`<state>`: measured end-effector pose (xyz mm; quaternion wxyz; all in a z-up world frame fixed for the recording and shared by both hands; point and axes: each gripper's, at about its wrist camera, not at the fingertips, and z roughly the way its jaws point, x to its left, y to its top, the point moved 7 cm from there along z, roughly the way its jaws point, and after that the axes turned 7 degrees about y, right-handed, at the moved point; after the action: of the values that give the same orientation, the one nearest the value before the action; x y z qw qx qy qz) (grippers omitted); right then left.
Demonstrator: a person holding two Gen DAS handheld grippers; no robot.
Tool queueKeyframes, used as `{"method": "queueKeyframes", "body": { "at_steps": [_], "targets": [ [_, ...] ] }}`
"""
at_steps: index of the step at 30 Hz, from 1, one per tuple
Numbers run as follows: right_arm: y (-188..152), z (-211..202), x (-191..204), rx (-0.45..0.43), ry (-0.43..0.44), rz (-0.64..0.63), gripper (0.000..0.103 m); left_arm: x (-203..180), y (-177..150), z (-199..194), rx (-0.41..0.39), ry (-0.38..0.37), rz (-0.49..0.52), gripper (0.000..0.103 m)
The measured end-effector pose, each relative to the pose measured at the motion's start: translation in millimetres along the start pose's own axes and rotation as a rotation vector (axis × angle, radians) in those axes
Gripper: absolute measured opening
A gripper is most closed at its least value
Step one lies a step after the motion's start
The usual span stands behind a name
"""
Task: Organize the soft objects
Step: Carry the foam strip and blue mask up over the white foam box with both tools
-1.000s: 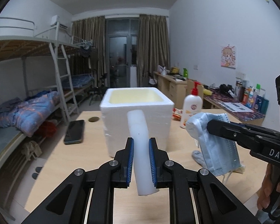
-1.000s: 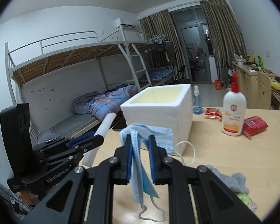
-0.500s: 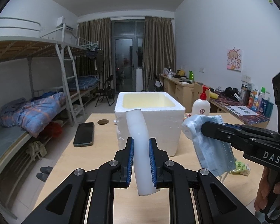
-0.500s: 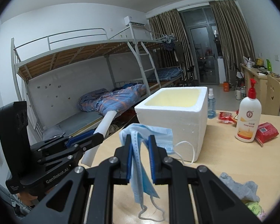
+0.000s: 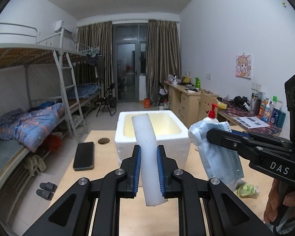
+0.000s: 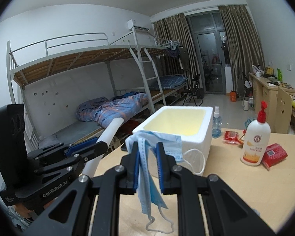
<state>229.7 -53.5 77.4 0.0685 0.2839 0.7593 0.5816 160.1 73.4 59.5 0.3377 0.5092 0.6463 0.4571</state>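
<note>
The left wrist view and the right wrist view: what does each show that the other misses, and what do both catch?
Only the left wrist view shows the black phone on the table, the slippers on the floor and the wall picture.

Only the right wrist view shows the small spray bottle and the red packets.

Both show the foam box, the pump bottle, the left tongs shut on a white foam strip, and the right tongs shut on a blue face mask.

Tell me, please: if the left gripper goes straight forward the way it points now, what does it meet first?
Probably the white foam box. The left gripper, shut on a white foam strip, points at the box's near wall, though depth is uncertain.
</note>
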Motion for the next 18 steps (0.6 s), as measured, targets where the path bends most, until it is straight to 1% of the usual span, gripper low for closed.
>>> {"method": "queueKeyframes", "body": {
  "at_steps": [6,18],
  "targets": [
    [16.7,-0.7,-5.0,-0.012,-0.014,-0.007,0.020,-0.8,17.3,6.1,-0.003,-0.004,0.004,0.017],
    [26.9,9.1,-7.2,-0.004,-0.007,-0.018,0.020,-1.1,33.5,21.9,0.009,-0.019,0.014,0.017]
  ]
}}
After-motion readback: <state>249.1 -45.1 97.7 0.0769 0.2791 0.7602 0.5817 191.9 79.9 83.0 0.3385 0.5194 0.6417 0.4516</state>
